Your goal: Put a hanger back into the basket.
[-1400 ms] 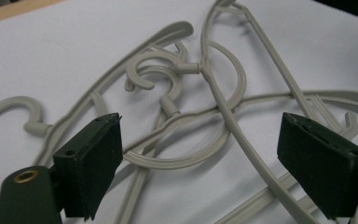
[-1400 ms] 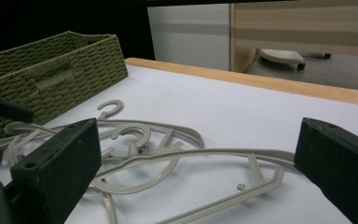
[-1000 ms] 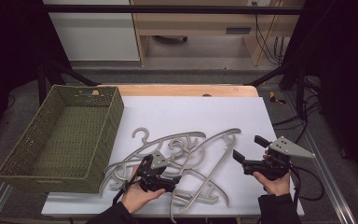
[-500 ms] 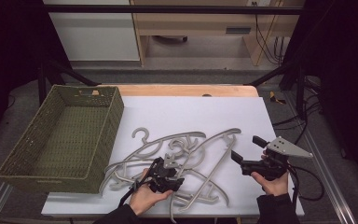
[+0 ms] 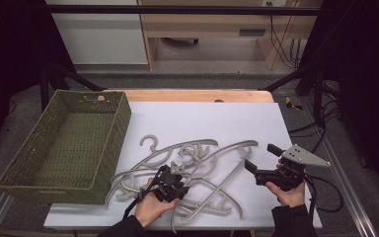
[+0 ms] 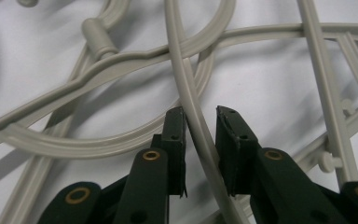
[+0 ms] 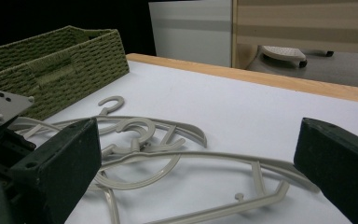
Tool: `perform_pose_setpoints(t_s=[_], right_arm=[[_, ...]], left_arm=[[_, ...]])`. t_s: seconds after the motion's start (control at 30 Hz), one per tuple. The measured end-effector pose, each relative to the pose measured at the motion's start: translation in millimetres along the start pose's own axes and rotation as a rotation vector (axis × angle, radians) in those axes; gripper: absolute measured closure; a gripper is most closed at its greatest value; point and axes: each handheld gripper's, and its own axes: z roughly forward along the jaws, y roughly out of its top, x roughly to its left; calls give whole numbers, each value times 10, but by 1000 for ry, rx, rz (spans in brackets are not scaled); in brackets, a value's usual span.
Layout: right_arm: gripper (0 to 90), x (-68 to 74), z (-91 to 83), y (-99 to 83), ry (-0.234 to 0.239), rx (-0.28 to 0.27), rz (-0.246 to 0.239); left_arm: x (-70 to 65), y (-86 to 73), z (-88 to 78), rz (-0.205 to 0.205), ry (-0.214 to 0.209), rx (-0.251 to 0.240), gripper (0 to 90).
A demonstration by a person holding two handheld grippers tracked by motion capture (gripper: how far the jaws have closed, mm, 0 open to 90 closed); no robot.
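1. Left gripper (image 5: 170,185) is low over the tangled pile of pale grey plastic coat hangers (image 5: 197,170) at the near middle of the white table sheet (image 5: 237,123).
2. Its jaws have just been closing. The left gripper view shows one thin curved grey hanger rod (image 6: 193,112) running between the two black pads (image 6: 228,135).
3. There the rod lies against the left pad, with a small gap to the right pad. It is bracketed closely, and I cannot tell whether it is firmly clamped.
4. The rod runs up and away from the jaws and crosses the wider arm of another hanger (image 6: 121,63) lying on the sheet.
5. Right gripper (image 5: 264,165) is held above the sheet at the right, just beside the right end of the pile and touching no hanger.
6. Its jaws are wide apart with nothing between them. In the right gripper view the hangers lie beyond the pads (image 7: 70,158) on the sheet.
7. A woven olive-green rectangular basket (image 5: 64,143) sits at the left of the table, its near right wall just beside the left end of the pile.
8. The light wooden table edge (image 5: 192,95) shows along the far side of the sheet.
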Motion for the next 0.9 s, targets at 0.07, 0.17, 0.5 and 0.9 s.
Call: perform_pose_setpoints(t_s=[0.07,0.17,0.5,0.9], right_arm=[[10,-1,-1,0,0,0,0],[10,-5,0,-2,-1,0,-2],[10,-5,6,-4,-2,4,-3],[10,-12,1,-6,-1,2,0]], left_arm=[[9,1,-11,-1,6,9,757],[11,5,-3,6,5,11,754],[-82,36,76,24,43,21,741],[-63,28,6,27,56,30,818]])
